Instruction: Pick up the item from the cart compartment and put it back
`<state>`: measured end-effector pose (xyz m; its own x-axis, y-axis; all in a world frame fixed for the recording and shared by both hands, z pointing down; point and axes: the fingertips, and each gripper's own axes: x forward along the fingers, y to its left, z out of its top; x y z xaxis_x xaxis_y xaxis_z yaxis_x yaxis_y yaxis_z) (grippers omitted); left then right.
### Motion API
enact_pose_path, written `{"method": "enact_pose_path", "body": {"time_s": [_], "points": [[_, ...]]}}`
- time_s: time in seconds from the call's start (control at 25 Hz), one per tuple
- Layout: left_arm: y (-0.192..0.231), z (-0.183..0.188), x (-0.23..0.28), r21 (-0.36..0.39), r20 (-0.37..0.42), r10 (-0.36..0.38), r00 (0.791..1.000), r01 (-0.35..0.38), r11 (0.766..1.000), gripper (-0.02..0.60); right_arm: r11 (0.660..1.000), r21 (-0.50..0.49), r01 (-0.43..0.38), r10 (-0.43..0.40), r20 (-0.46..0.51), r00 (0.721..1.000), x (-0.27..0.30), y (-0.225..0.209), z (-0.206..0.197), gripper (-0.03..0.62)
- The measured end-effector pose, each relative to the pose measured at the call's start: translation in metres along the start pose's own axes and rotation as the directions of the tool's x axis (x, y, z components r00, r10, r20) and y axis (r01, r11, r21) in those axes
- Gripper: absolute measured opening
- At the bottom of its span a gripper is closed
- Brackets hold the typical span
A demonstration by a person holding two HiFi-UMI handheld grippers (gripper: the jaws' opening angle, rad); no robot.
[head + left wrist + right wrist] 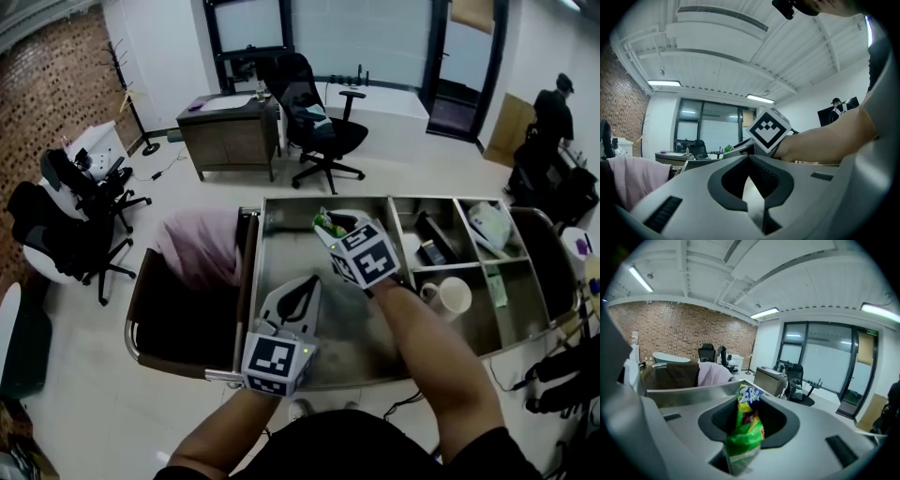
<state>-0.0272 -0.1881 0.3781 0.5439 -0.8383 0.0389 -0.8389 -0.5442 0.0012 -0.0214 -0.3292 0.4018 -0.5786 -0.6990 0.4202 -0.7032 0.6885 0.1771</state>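
Observation:
A green and yellow snack bag (327, 223) hangs above the cart's large steel compartment (281, 230), near its far wall. My right gripper (330, 228) is shut on it. In the right gripper view the bag (746, 430) is pinched between the right gripper (749, 399) pads, standing upright with its crumpled top sticking out past the tips. My left gripper (302, 286) rests over the near part of the same compartment, shut, nothing between its fingers. The left gripper view shows the left gripper (749, 157) tips meeting, with the right gripper's marker cube (768, 130) and forearm beyond.
Smaller compartments on the cart's right hold a white mug (450, 297), a dark box (434, 249) and a white bag (488, 225). A pink cloth (200, 246) lies in the brown bin at the cart's left end. Office chairs, a desk (230, 131) and a person (553, 111) stand beyond.

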Motion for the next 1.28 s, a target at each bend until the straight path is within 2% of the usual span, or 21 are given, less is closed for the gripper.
{"method": "enact_pose_path", "body": {"time_s": [0.28, 0.64, 0.92, 1.04, 1.28], "points": [[0.001, 0.001, 0.000, 0.000, 0.000, 0.004, 1.000, -0.004, 1.000, 0.000, 0.995, 0.090, -0.039, 0.021, 0.196, 0.980, -0.060, 0.010, 0.038, 0.138], [0.001, 0.002, -0.001, -0.005, 0.004, 0.007, 1.000, -0.007, 1.000, 0.000, 0.983, 0.169, -0.073, -0.003, 0.412, 0.911, -0.150, 0.023, 0.053, 0.138], [0.002, 0.002, -0.002, -0.005, 0.005, 0.011, 1.000, -0.011, 1.000, 0.000, 0.966, 0.232, -0.112, -0.022, 0.507, 0.862, -0.195, 0.032, 0.033, 0.138], [0.001, 0.002, -0.002, -0.008, 0.010, 0.006, 1.000, -0.006, 1.000, 0.000, 0.963, 0.253, -0.096, -0.058, 0.539, 0.840, -0.208, 0.034, 0.016, 0.138], [-0.003, 0.005, -0.002, -0.009, 0.019, -0.014, 1.000, 0.014, 1.000, 0.000, 0.960, 0.274, -0.057, -0.104, 0.539, 0.836, -0.198, 0.038, -0.018, 0.138]]}}
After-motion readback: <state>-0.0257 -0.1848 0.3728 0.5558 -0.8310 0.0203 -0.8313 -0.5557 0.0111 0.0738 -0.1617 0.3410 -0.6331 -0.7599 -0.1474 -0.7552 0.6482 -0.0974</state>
